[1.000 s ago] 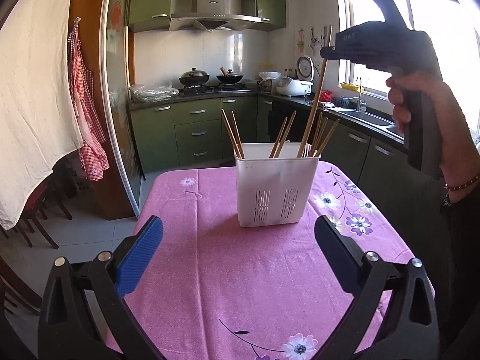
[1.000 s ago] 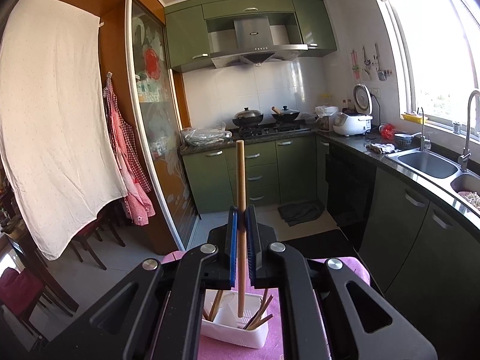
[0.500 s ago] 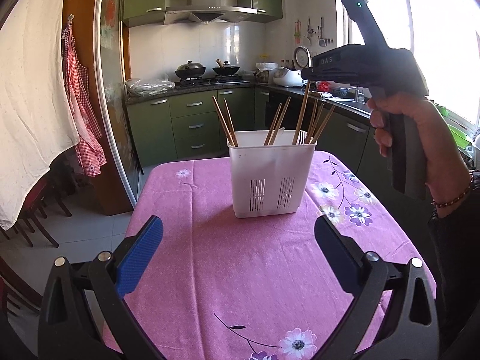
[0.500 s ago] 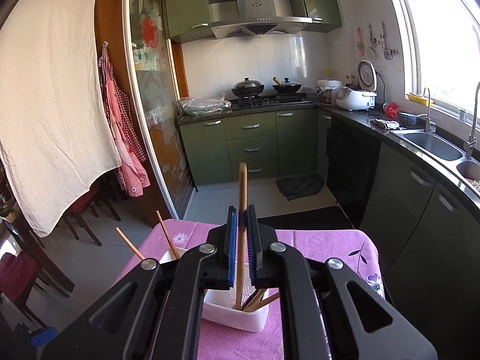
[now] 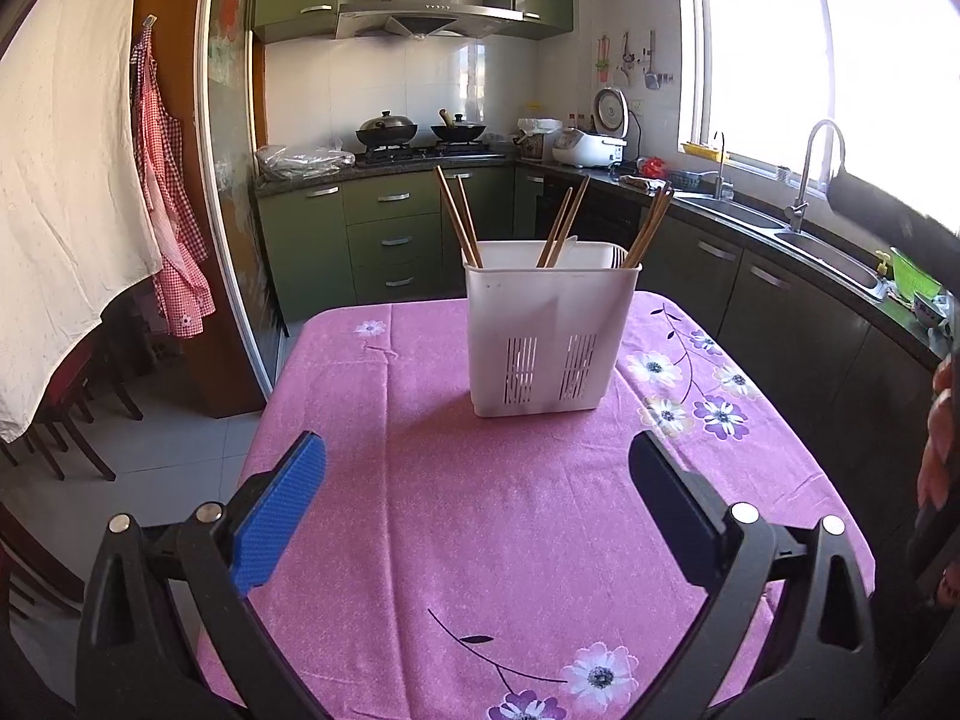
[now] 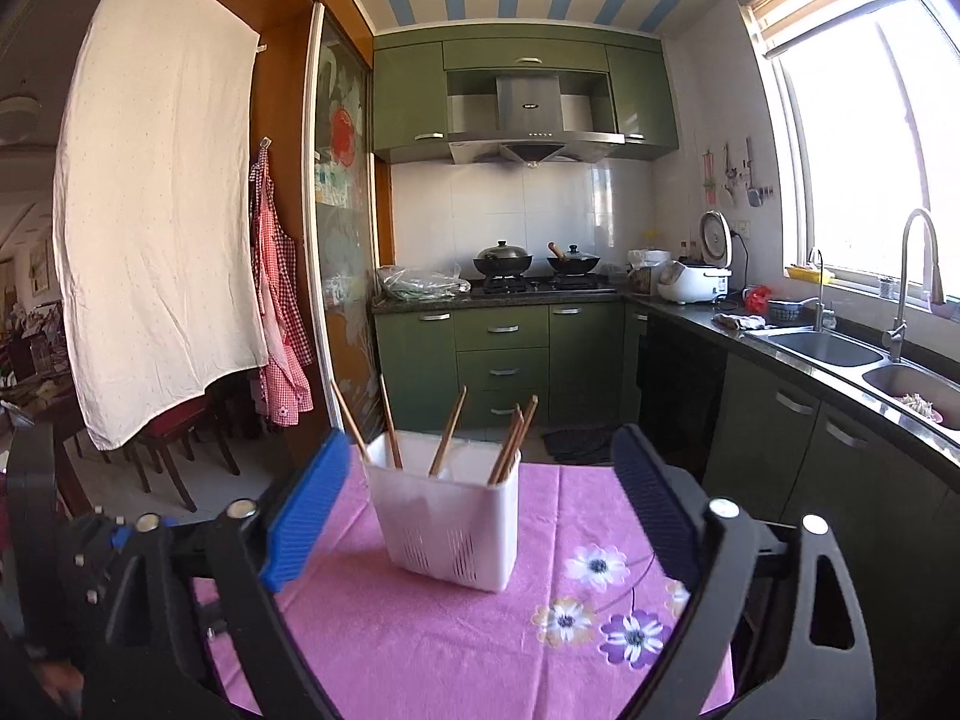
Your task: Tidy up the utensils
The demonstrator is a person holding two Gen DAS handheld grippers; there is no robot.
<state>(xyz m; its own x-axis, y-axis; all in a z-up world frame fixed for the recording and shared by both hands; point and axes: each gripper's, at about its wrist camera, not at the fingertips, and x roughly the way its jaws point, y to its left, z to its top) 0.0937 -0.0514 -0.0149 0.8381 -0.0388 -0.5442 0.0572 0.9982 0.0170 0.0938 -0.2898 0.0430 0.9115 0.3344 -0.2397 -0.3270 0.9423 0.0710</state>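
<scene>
A white slotted utensil holder [image 5: 549, 330] stands upright on the pink flowered tablecloth [image 5: 480, 516]. It also shows in the right wrist view [image 6: 447, 519]. Several wooden chopsticks [image 5: 459, 216] lean in its compartments, and show in the right wrist view [image 6: 510, 441] too. My left gripper [image 5: 474, 510] is open and empty, low over the cloth, in front of the holder. My right gripper [image 6: 480, 504] is open and empty, pulled back from the holder and facing it. Only a dark blurred part of the right gripper and its hand [image 5: 936, 450] shows at the right edge of the left wrist view.
The table's far edge [image 5: 384, 309] drops to a tiled floor. Green kitchen cabinets [image 6: 504, 354], a stove with pots [image 6: 534, 261] and a sink counter [image 6: 828, 348] lie beyond. A white cloth [image 6: 156, 204] and wooden chairs [image 6: 174, 444] are to the left.
My right gripper lowered a chopstick into the holder, opened and let it go, then drew back to the right. The left gripper stayed open, shifting only slightly.
</scene>
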